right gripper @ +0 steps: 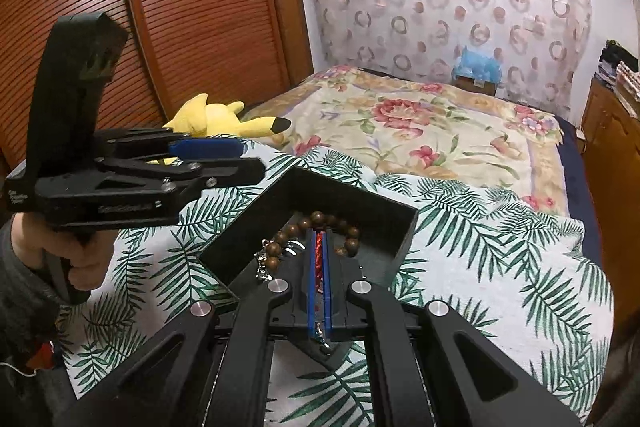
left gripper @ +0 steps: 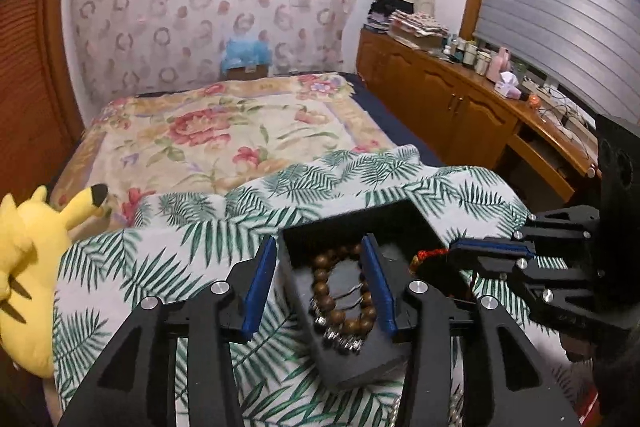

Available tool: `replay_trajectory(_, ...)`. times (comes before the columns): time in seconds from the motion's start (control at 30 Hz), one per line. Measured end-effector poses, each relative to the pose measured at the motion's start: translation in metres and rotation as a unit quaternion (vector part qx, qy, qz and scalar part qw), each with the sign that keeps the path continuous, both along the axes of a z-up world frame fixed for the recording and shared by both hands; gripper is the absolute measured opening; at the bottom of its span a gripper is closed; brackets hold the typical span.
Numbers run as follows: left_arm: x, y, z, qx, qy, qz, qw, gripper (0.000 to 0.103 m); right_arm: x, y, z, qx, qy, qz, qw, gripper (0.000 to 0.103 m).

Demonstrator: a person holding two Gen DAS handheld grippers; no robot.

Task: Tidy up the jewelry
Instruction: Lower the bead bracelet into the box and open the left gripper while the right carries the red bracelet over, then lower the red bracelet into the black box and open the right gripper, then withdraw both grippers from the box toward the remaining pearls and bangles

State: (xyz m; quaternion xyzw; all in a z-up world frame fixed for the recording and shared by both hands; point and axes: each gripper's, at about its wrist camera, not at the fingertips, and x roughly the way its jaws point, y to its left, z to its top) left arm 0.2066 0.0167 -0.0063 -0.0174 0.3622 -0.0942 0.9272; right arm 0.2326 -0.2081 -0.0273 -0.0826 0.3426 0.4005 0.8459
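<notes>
A black open jewelry box (left gripper: 384, 227) (right gripper: 352, 199) lies on a palm-leaf cloth (left gripper: 160, 267) on the bed. Inside it lies a brown wooden bead bracelet (left gripper: 328, 303) (right gripper: 316, 217) with a silver chain (left gripper: 340, 341) (right gripper: 262, 263). My left gripper (left gripper: 320, 243) is open, its blue fingers straddling the box's left wall above the bracelet; it also shows in the right wrist view (right gripper: 236, 159). My right gripper (right gripper: 319, 239) is shut on a red cord bracelet (right gripper: 319, 247) (left gripper: 430, 254) over the box; it shows at the right in the left wrist view (left gripper: 452, 251).
A yellow plush toy (left gripper: 28, 267) (right gripper: 216, 117) lies at the bed's left edge. A floral blanket (left gripper: 224, 131) covers the bed beyond. A wooden cabinet (left gripper: 460, 99) with clutter stands on the right; a slatted wardrobe (right gripper: 160, 7) on the left.
</notes>
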Motion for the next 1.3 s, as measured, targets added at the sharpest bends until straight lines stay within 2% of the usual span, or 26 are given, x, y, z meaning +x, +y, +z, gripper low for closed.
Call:
replay_trajectory(0.17,-0.011,0.005,-0.003,0.008,-0.005,0.011,0.9999,0.065,0.002,0.009,-0.007,-0.003,0.007,0.008,1.0,0.004)
replay_trajectory(0.37,-0.027,0.012,-0.008,0.005,-0.004,0.025,0.9997,0.072,0.0,0.019,-0.017,-0.019,0.004,0.024,1.0,0.004)
replay_trajectory(0.43,-0.032,0.013,-0.011,0.005,0.0,0.026,0.9997,0.073,-0.001,0.018,-0.017,-0.021,0.001,0.02,1.0,0.018)
replay_trajectory(0.47,-0.035,0.013,-0.012,0.006,0.001,0.027,0.9996,0.074,-0.001,0.017,-0.017,-0.02,-0.003,0.015,1.0,0.038)
replay_trajectory(0.5,-0.038,0.014,-0.013,0.007,0.003,0.028,0.9996,0.076,-0.002,0.014,-0.016,-0.017,-0.006,0.012,1.0,0.044)
replay_trajectory(0.77,-0.072,0.005,-0.025,0.015,0.011,0.025,0.9995,0.077,-0.021,-0.013,-0.005,-0.009,-0.021,-0.017,1.0,0.044)
replay_trajectory(0.93,-0.097,-0.003,-0.029,0.017,0.005,0.022,0.9996,0.084,-0.05,-0.031,-0.007,-0.011,-0.027,-0.03,0.999,0.044)
replay_trajectory(1.3,-0.146,-0.02,-0.043,0.013,0.002,0.008,0.9999,0.086,-0.114,-0.064,-0.04,-0.02,-0.015,-0.051,0.998,0.044)
